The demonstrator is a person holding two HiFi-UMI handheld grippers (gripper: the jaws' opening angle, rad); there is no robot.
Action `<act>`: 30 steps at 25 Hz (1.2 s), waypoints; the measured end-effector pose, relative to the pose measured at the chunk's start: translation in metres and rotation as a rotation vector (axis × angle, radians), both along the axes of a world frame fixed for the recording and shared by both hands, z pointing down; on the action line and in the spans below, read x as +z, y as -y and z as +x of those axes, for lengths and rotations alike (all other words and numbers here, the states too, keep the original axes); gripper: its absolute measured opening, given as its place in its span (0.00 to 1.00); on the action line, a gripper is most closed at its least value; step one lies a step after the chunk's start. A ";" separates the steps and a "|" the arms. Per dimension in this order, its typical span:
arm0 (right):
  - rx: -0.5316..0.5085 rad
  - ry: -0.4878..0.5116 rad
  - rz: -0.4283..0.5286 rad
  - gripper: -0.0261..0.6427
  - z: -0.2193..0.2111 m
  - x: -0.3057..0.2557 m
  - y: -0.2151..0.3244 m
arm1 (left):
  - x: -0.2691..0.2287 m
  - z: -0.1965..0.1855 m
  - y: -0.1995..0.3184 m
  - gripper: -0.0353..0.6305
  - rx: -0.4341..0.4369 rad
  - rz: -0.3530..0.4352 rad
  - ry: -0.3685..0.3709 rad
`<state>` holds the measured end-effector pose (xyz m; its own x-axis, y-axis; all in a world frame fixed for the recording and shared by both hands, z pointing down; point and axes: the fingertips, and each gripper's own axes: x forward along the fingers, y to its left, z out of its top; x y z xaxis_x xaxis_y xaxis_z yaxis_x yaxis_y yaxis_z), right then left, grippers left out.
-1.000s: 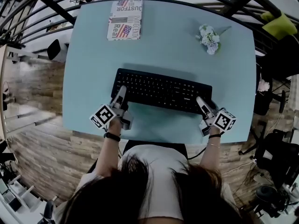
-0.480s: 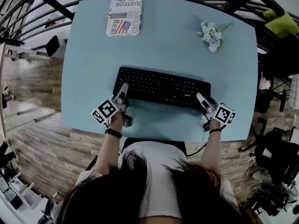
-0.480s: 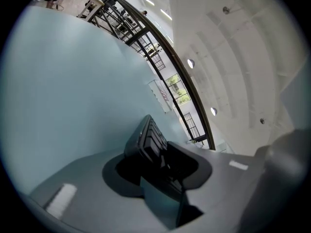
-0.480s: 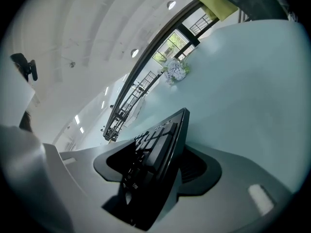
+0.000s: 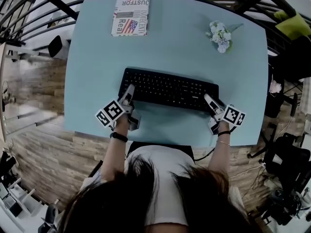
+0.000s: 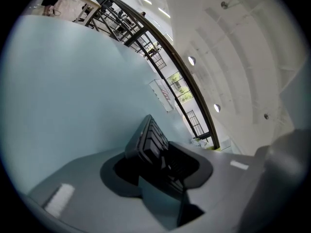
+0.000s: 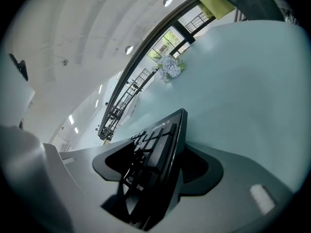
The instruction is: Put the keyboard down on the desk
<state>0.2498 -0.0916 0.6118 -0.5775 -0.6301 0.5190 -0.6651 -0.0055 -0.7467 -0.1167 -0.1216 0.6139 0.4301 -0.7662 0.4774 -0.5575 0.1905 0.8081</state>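
Desk (image 5: 170, 47): keyboard (image 5: 170, 90) has settled; left tool (image 5: 129, 89), right tool (image 5: 208, 99) opening loose around its ends.

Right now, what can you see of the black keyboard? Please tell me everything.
The keyboard is black, long and flat, seemingly plastic, with rows of keys facing up. It lies slightly slanted near the person's edge of the light blue desk. Its left end sits inside the left claw, its right end inside the right claw; both claws have just been opening.
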 end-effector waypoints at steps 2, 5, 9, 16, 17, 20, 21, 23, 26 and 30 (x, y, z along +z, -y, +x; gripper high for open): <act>0.006 -0.005 0.000 0.44 0.000 0.000 0.000 | 0.000 -0.003 -0.002 0.33 0.006 -0.005 0.030; 0.004 -0.024 -0.001 0.44 -0.002 0.001 0.001 | 0.003 -0.010 -0.006 0.38 0.026 -0.021 0.102; -0.023 -0.077 0.008 0.45 -0.006 0.001 0.001 | 0.010 -0.020 -0.016 0.47 0.065 -0.036 0.191; -0.003 -0.133 0.049 0.48 0.000 0.001 0.001 | 0.013 -0.026 -0.021 0.50 0.095 -0.013 0.340; 0.000 -0.155 0.058 0.49 0.002 0.002 0.001 | 0.012 -0.027 -0.021 0.51 0.102 -0.010 0.357; 0.004 -0.217 0.080 0.52 0.004 0.002 0.002 | 0.011 -0.029 -0.022 0.52 0.109 -0.002 0.374; 0.003 -0.234 0.090 0.53 0.004 0.002 0.002 | 0.010 -0.029 -0.022 0.52 0.108 0.001 0.377; 0.004 -0.279 0.118 0.54 0.008 0.000 0.002 | 0.011 -0.029 -0.023 0.52 0.114 0.004 0.386; 0.014 -0.298 0.152 0.54 0.013 -0.003 0.000 | 0.013 -0.029 -0.024 0.54 0.143 0.004 0.418; -0.012 -0.311 0.147 0.54 0.013 0.000 -0.003 | 0.015 -0.027 -0.024 0.54 0.169 0.006 0.467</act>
